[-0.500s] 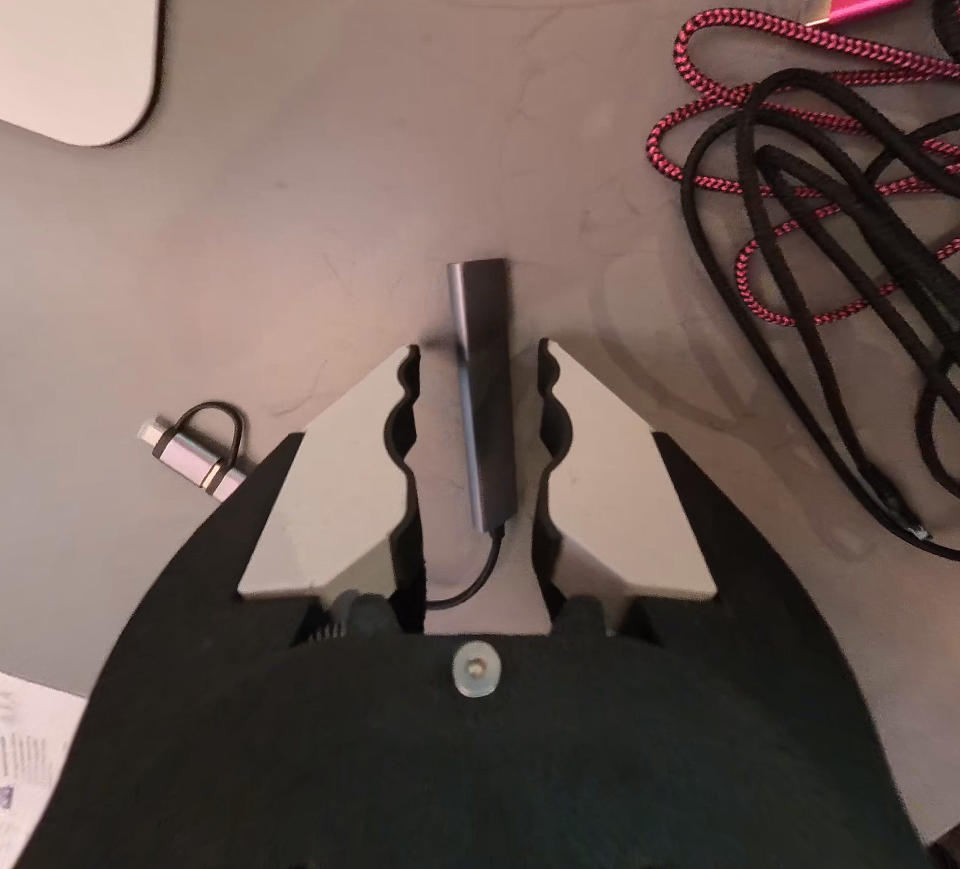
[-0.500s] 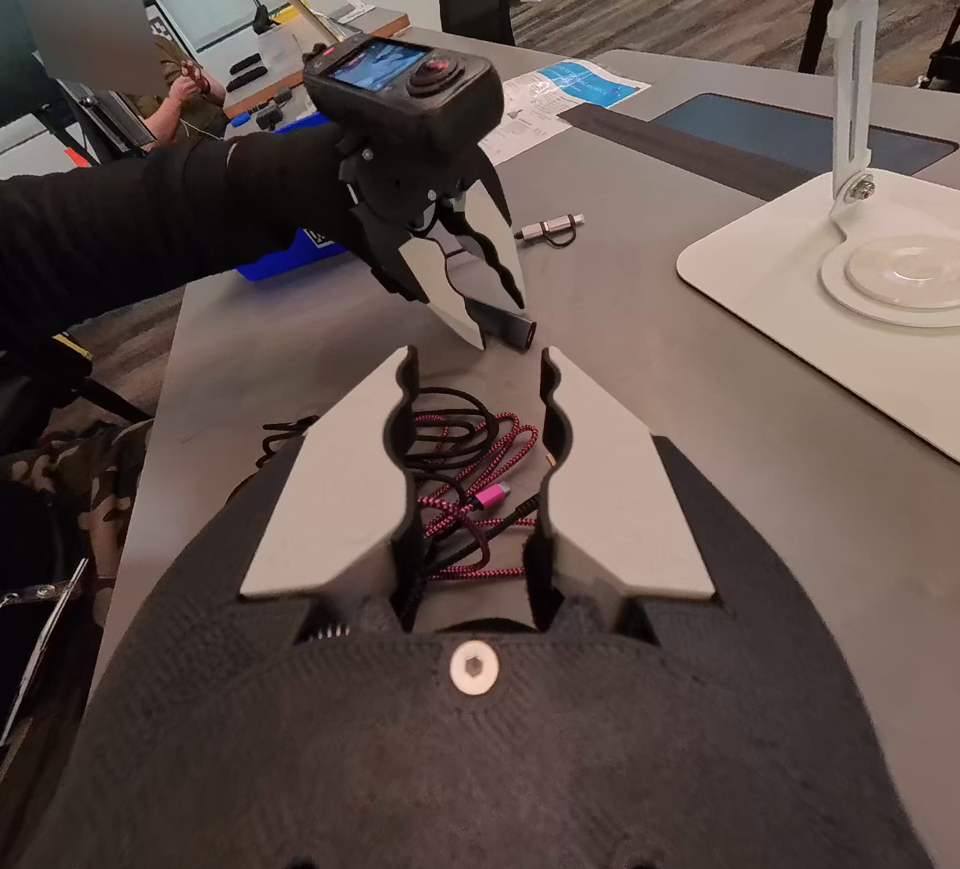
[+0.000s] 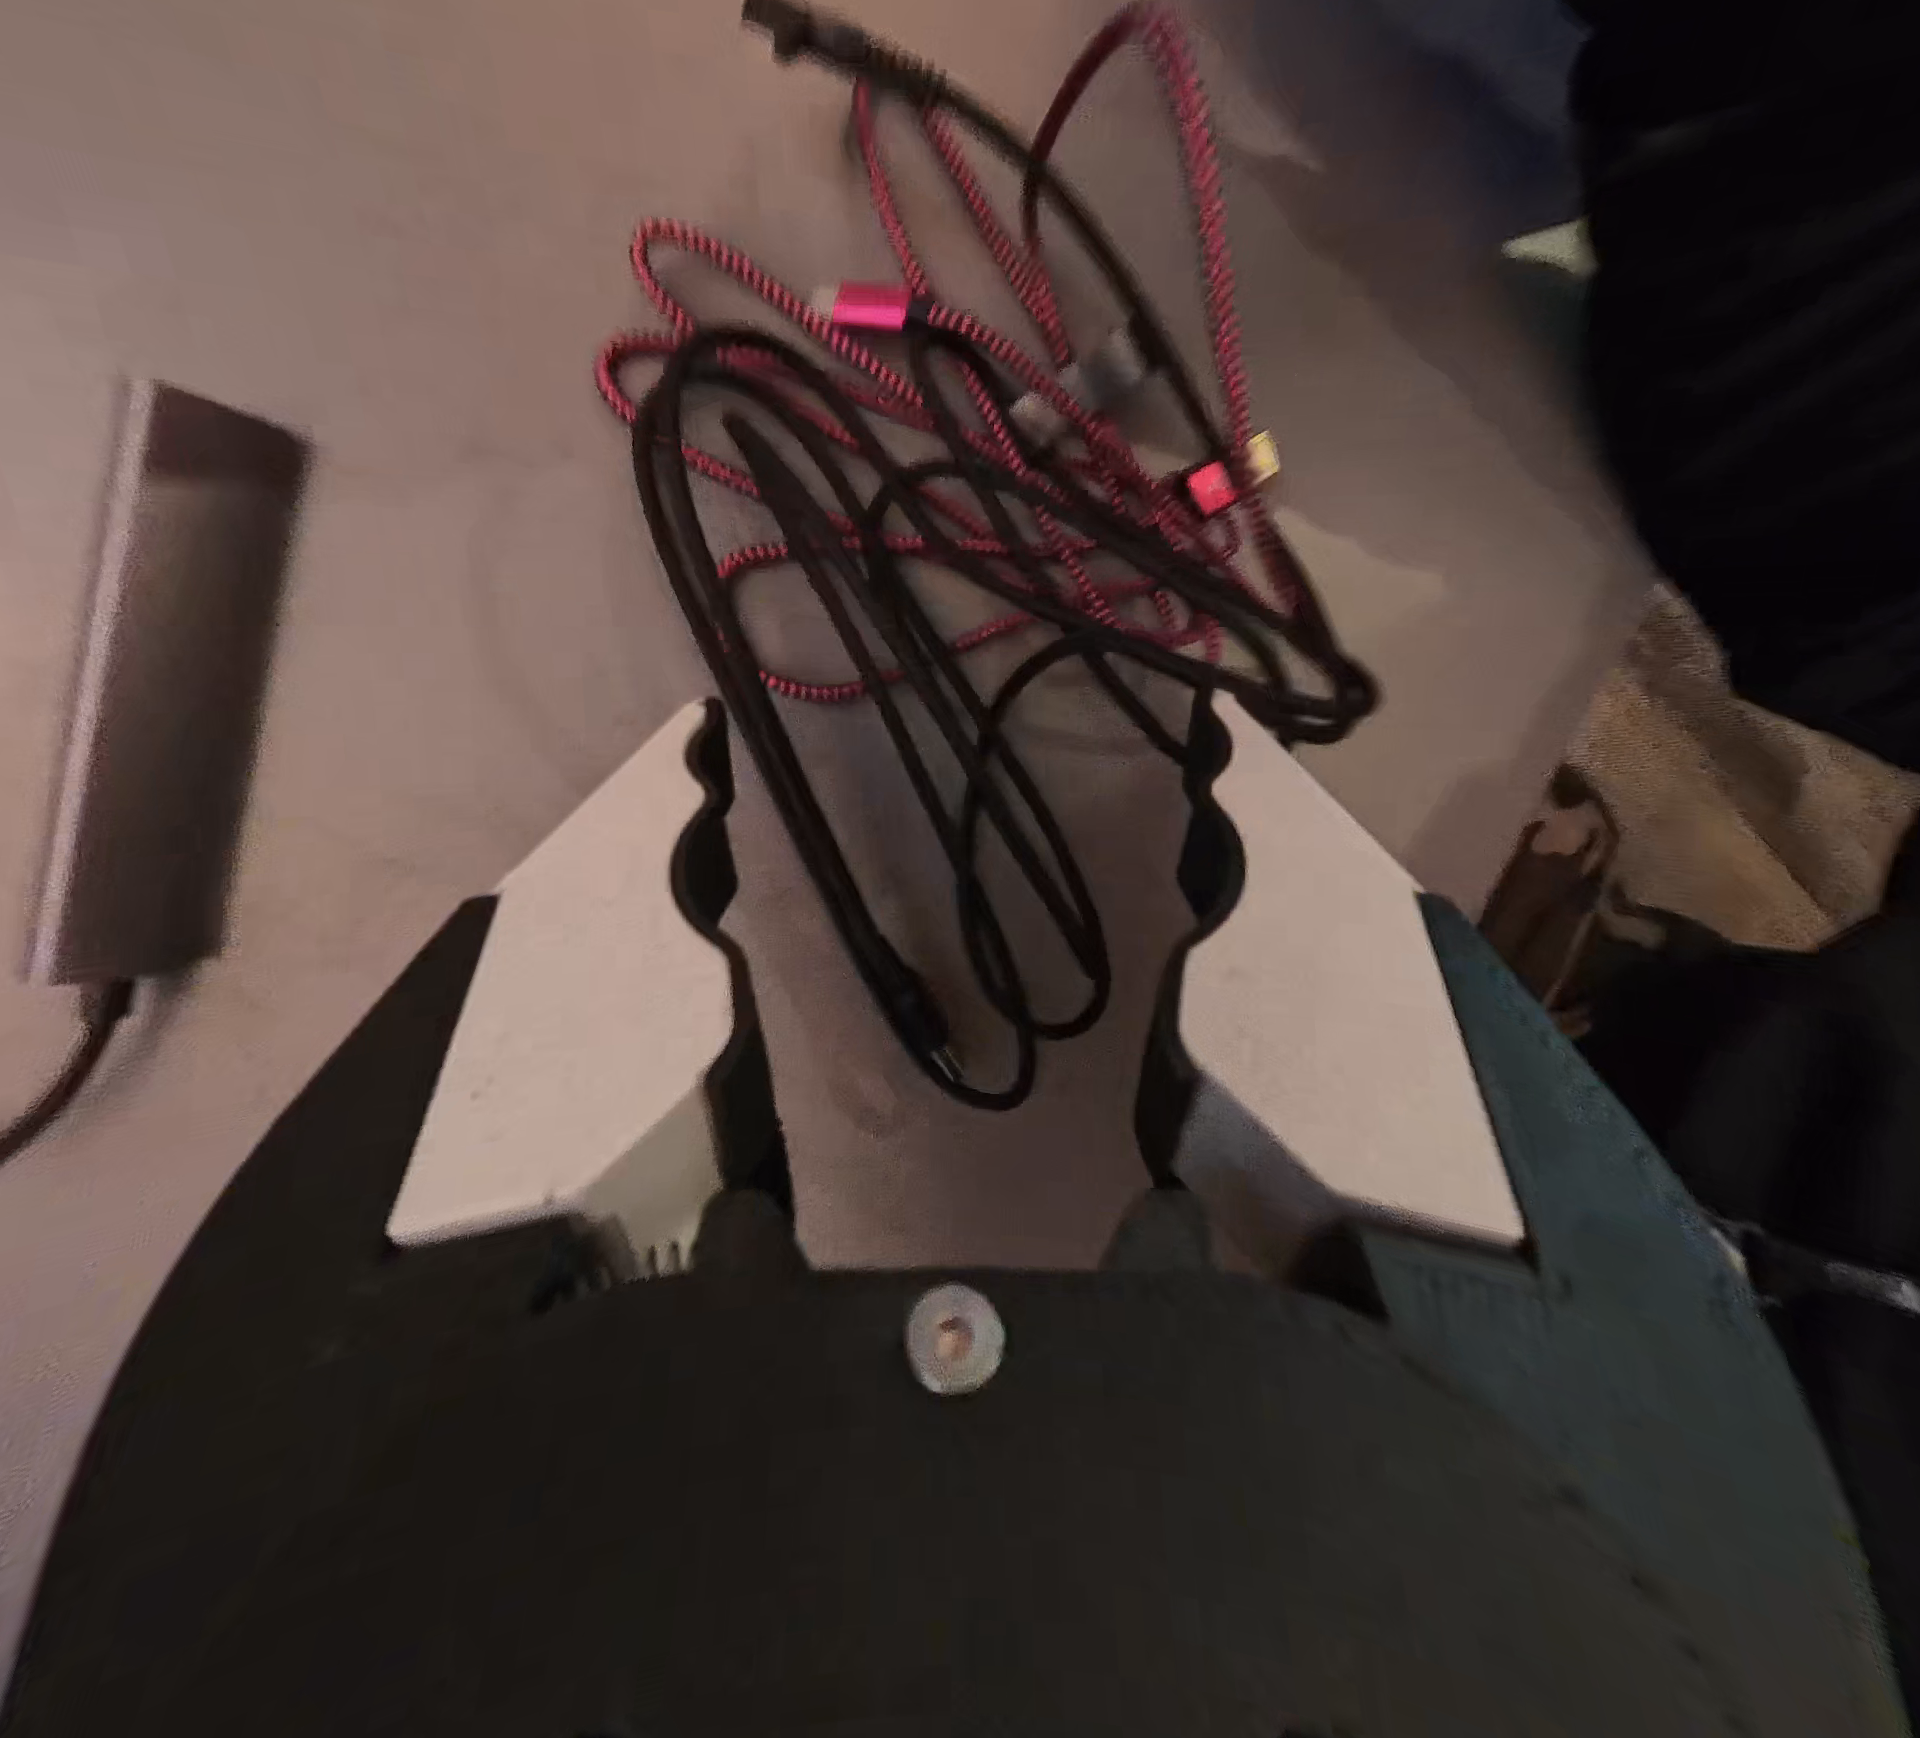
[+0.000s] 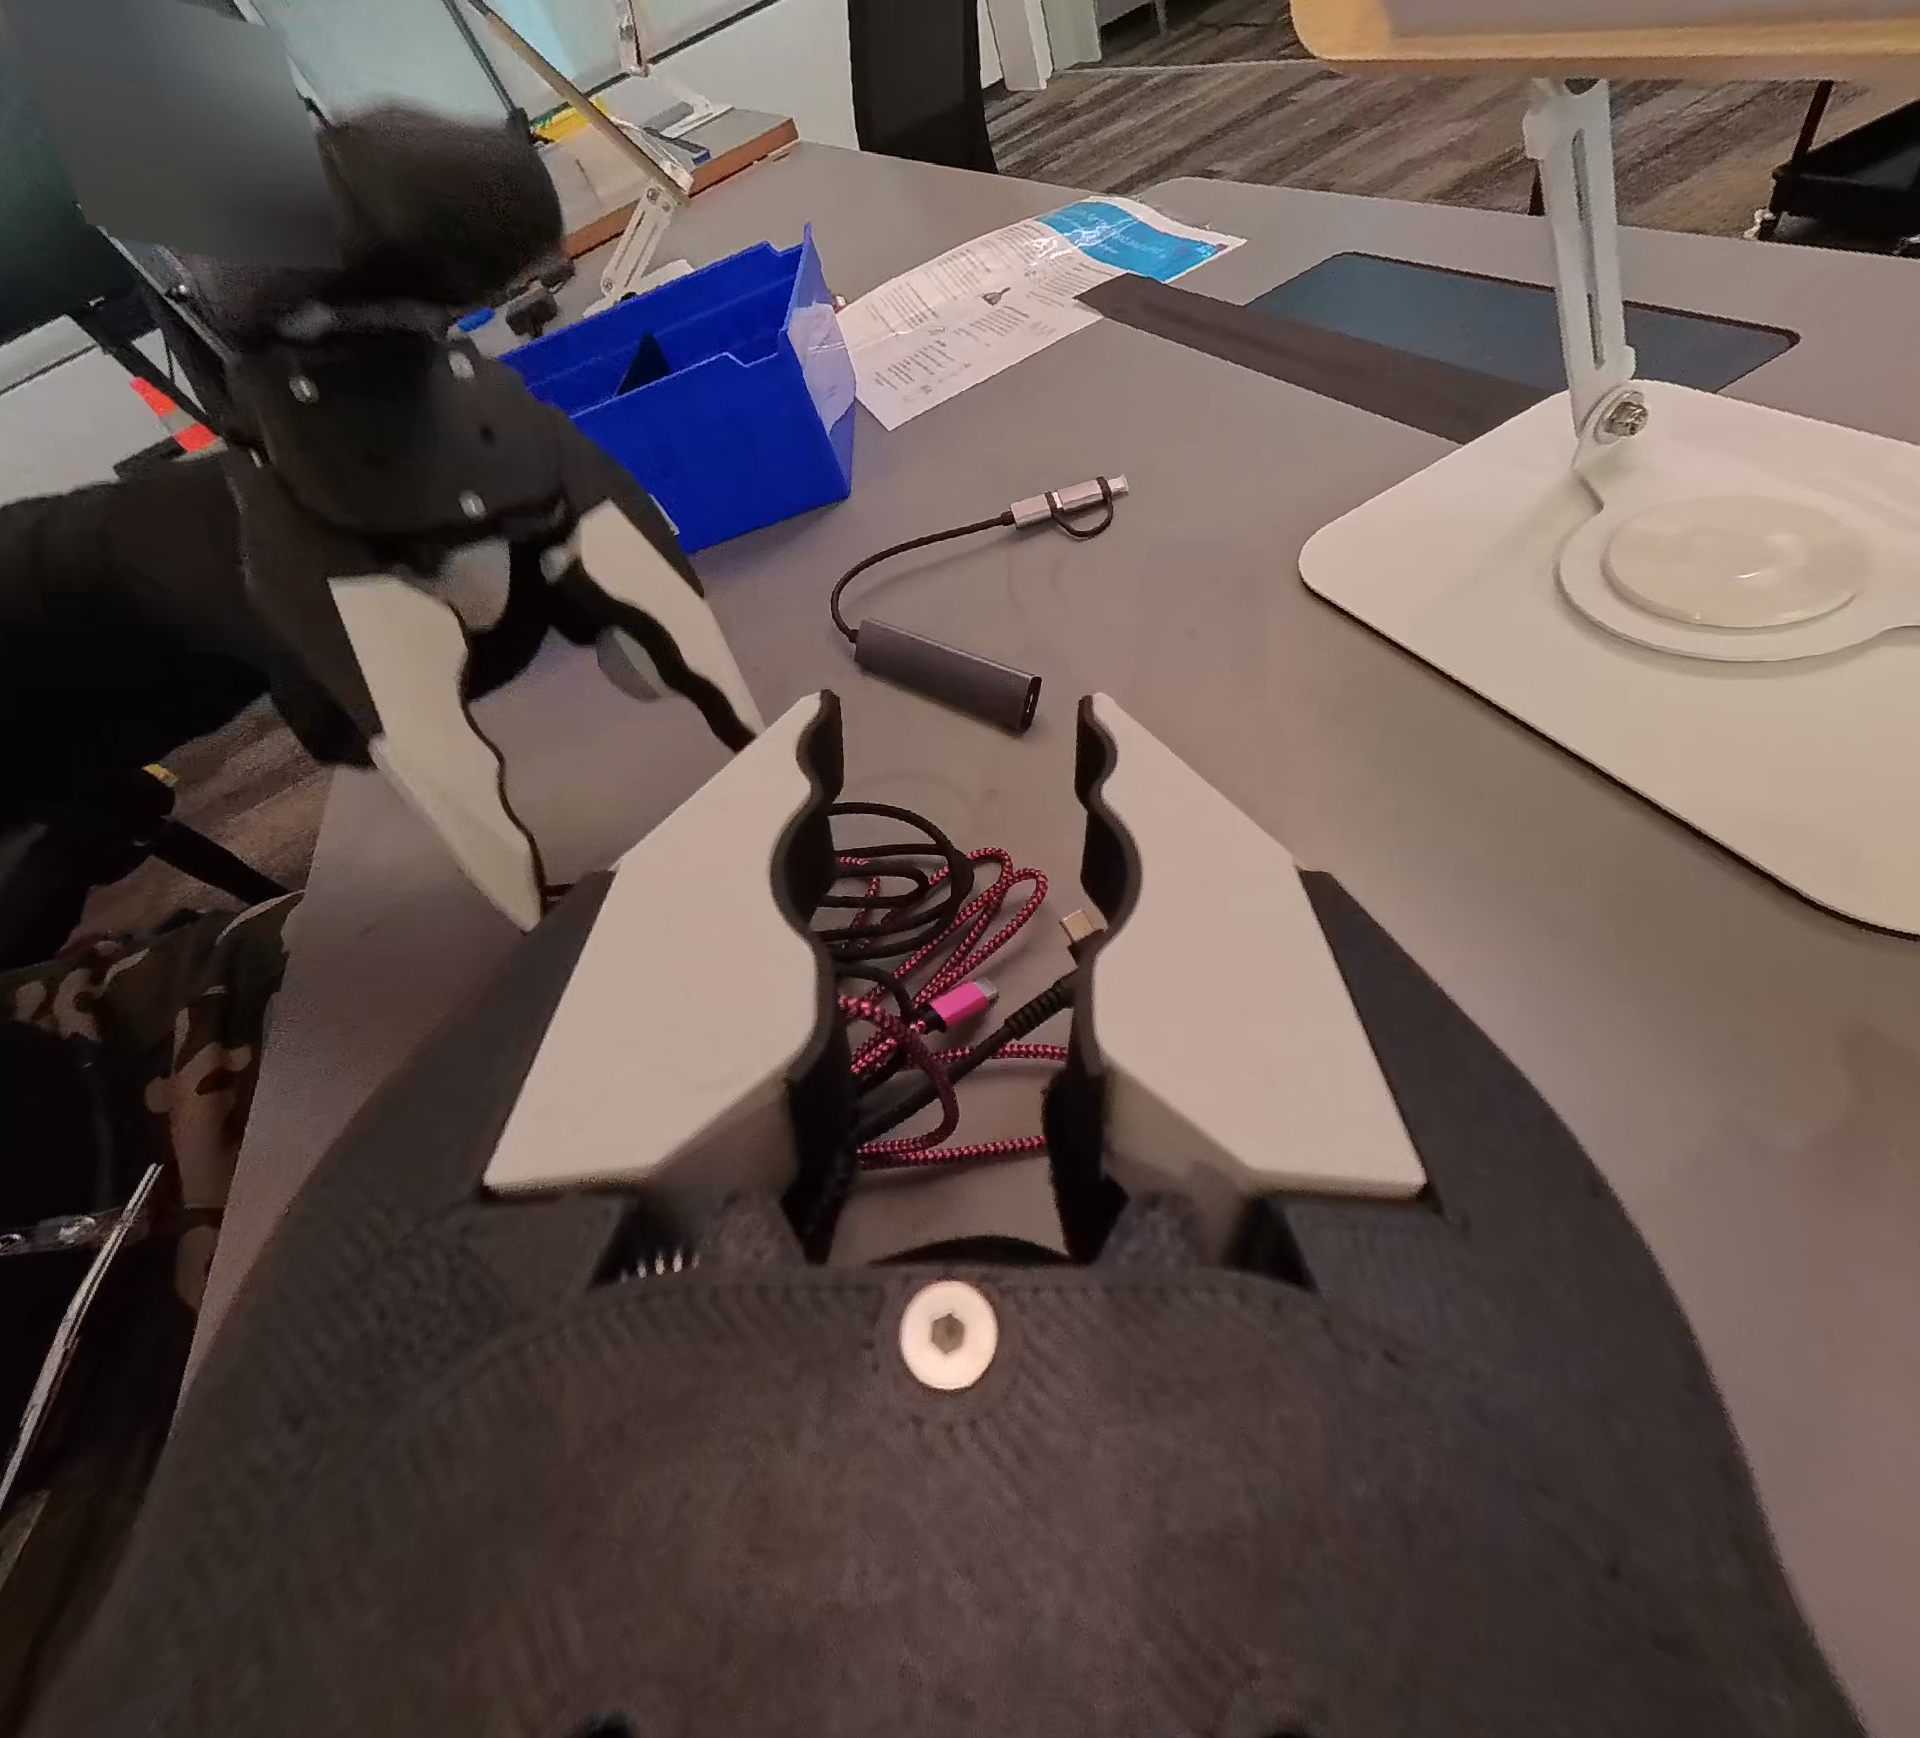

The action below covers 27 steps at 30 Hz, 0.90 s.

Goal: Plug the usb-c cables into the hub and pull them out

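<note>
The grey hub (image 4: 945, 660) lies on the grey table (image 4: 1299, 1013) just beyond my right gripper, its short black lead curling to a plug (image 4: 1070, 504). The hub shows blurred at the far left of the left wrist view (image 3: 166, 680). A tangle of black and pink braided cables (image 3: 935, 566) lies under my left gripper (image 3: 961, 732), which is open and empty above it. A pink connector (image 3: 873, 306) lies on top. My right gripper (image 4: 956, 722) is open and empty over the same cables (image 4: 935, 919). The left gripper (image 4: 634, 821) hovers at the left.
A white stand base (image 4: 1621, 649) takes up the right side, with its arm above. A blue bin (image 4: 717, 410), a printed sheet (image 4: 1018, 296) and a dark mat (image 4: 1455, 338) lie at the back. The table's near-left edge (image 4: 312, 857) borders a person's legs. About 15 centimeters separates my left fingertips from my right. It is some 10 centimeters from my left tips to the pink connector (image 3: 873, 306).
My left gripper has moved away from the hub and over the cable pile, with its jaws wider apart. The hub lies alone on the table. The right gripper has barely moved.
</note>
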Each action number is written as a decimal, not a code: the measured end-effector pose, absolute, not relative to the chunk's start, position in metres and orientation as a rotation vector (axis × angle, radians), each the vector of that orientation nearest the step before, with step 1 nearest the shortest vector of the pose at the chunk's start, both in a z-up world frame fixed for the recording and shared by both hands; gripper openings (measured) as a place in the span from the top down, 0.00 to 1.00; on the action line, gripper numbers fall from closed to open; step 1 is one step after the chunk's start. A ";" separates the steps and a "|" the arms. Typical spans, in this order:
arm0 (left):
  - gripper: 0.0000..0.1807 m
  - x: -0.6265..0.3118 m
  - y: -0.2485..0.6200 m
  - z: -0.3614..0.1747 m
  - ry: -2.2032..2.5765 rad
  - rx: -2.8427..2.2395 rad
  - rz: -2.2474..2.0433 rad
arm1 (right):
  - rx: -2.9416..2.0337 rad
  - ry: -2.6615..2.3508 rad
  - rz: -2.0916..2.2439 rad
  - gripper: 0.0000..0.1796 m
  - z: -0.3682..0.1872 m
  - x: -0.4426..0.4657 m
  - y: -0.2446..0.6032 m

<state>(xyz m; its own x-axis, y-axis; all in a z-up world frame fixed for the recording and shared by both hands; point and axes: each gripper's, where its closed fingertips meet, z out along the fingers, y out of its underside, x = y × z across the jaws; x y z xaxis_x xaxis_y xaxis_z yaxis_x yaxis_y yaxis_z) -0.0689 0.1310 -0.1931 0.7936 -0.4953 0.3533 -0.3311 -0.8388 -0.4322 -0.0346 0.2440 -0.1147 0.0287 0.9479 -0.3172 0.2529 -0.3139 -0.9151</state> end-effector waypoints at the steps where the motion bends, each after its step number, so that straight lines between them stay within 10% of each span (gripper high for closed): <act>1: 0.54 -0.069 0.127 -0.207 0.624 -2.676 -0.626 | -1.641 -1.238 1.322 0.77 -0.115 -0.035 0.244; 7: 0.96 -0.058 0.122 -0.228 0.549 -2.655 -0.774 | -1.634 -1.228 1.328 0.77 -0.113 -0.033 0.245; 27: 0.97 -0.133 0.160 -0.035 0.534 -2.047 -0.525 | -1.420 -1.247 1.513 0.62 -0.082 -0.033 0.222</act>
